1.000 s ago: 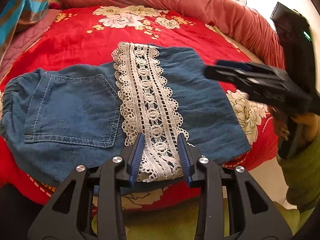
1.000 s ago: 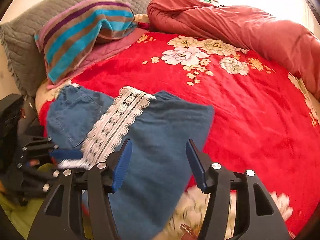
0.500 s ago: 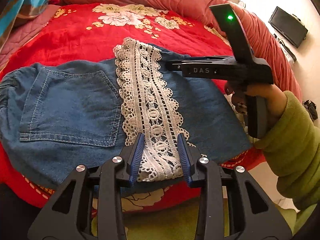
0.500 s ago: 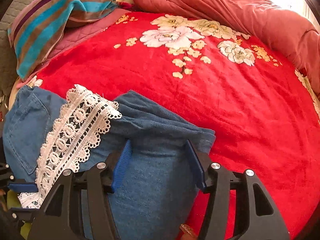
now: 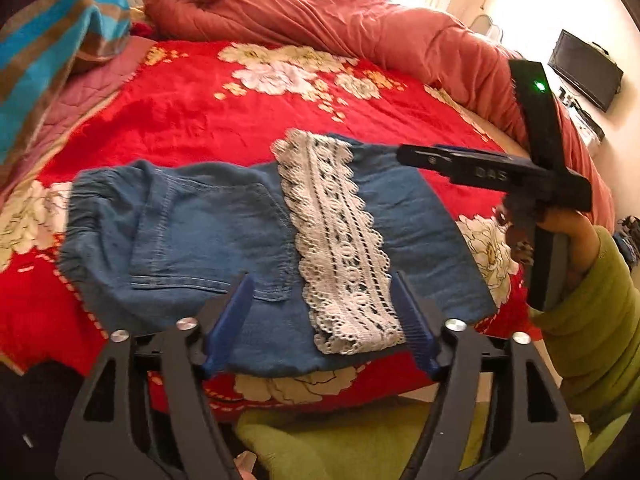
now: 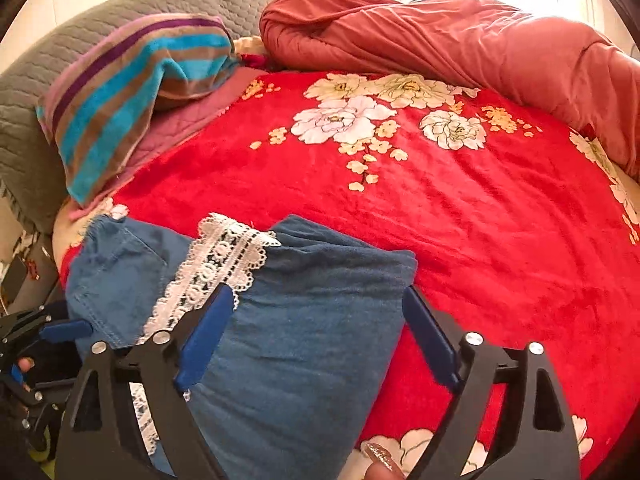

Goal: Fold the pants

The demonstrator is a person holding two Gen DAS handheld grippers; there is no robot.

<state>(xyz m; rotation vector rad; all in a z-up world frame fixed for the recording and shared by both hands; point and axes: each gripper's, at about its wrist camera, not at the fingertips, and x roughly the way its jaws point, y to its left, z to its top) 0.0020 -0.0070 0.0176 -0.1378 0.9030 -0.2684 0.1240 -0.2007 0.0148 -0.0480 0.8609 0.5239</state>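
Lying folded on the bed, the pants sit free; both the left hand-held gripper and right hand-held gripper have just spread apart.

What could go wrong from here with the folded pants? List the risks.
1. The folded pants lie at the near edge of the bed; a nudge might slide them off.
2. The left tool has just been opening around the lace hem; the lace may snag on withdrawal.
3. The right tool, also just opened, hangs over the top layer and could drag it open.
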